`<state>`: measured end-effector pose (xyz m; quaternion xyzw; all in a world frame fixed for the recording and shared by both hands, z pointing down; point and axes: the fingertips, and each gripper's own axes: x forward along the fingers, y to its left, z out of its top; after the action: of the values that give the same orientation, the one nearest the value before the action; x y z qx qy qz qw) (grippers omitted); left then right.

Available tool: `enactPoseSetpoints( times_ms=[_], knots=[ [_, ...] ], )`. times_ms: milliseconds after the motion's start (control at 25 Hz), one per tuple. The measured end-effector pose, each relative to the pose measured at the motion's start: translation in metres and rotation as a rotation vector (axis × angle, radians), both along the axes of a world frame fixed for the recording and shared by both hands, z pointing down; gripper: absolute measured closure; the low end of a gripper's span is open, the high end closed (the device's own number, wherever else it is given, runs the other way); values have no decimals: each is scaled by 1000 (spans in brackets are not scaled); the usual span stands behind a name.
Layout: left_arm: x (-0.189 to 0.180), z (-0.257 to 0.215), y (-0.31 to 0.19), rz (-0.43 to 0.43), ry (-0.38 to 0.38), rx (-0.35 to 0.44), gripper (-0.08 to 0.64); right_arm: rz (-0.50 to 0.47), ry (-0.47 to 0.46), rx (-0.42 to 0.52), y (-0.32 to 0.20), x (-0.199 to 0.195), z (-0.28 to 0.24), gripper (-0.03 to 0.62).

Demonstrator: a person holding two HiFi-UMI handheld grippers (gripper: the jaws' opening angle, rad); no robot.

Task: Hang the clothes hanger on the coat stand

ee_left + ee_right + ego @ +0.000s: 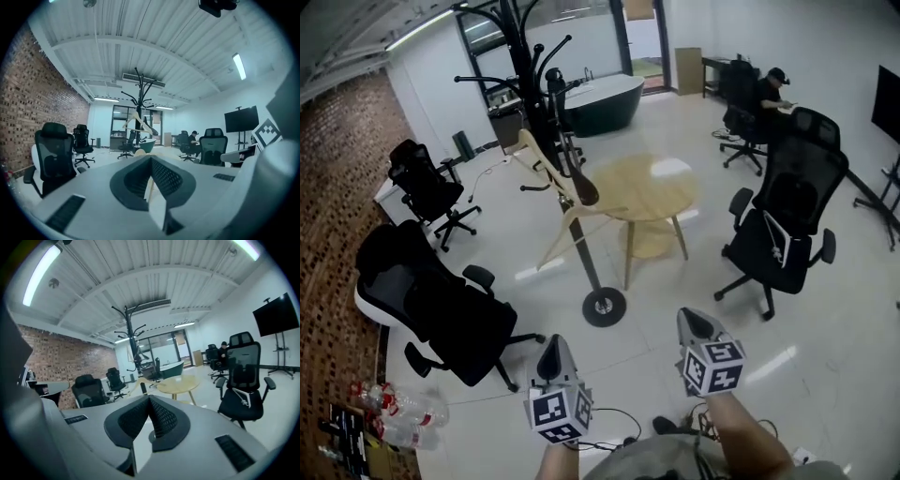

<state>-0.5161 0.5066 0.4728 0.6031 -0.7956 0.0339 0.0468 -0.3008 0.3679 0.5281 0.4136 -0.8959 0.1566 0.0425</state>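
Observation:
A black coat stand point(546, 141) rises from a round base point(605, 307) on the floor ahead of me. A pale wooden hanger point(546, 161) hangs on it partway up, also seen in the left gripper view point(136, 120). A second pale wooden piece point(581, 228) leans lower against the pole. My left gripper point(553, 345) and right gripper point(696, 321) sit low and near me, well short of the stand. Both are shut with nothing between the jaws, as the left gripper view point(151, 159) and right gripper view point(149, 398) show.
A round wooden table point(643, 187) stands just behind the stand. Black office chairs sit at the left point(431, 302), back left point(427, 183) and right point(783, 225). A person point(769, 89) sits at a desk at the back right. Bottles point(403, 408) and cables point(619, 424) lie near my feet.

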Motion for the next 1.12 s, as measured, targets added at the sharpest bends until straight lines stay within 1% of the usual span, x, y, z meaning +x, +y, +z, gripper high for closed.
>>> enactPoseSetpoints(
  times_ms=[80, 200, 280, 400, 520, 720, 800, 960, 1120],
  knots=[
    [13, -5, -4, 59, 29, 9, 545, 88, 26, 9, 7, 35, -13, 592],
    [48, -5, -13, 138, 80, -2, 545, 213, 68, 6, 15, 100, -29, 592],
    [63, -1, -14, 173, 96, -22, 545, 270, 73, -11, 20, 126, -30, 592],
    [92, 4, -20, 221, 95, -47, 545, 326, 63, -22, 19, 158, -30, 592],
    [137, 4, -38, 262, 66, -54, 545, 364, 40, -24, 4, 202, -24, 592],
    [225, 10, -93, 280, 33, -81, 545, 386, -1, -56, -47, 290, -3, 592],
    [273, 11, -119, 296, 30, -97, 545, 391, -14, -71, -70, 333, 2, 592],
    [374, 15, -174, 356, 27, -101, 545, 409, -34, -80, -113, 421, 10, 592],
    [458, 22, -220, 423, 23, -130, 545, 443, -55, -82, -147, 497, 11, 592]
  ],
)
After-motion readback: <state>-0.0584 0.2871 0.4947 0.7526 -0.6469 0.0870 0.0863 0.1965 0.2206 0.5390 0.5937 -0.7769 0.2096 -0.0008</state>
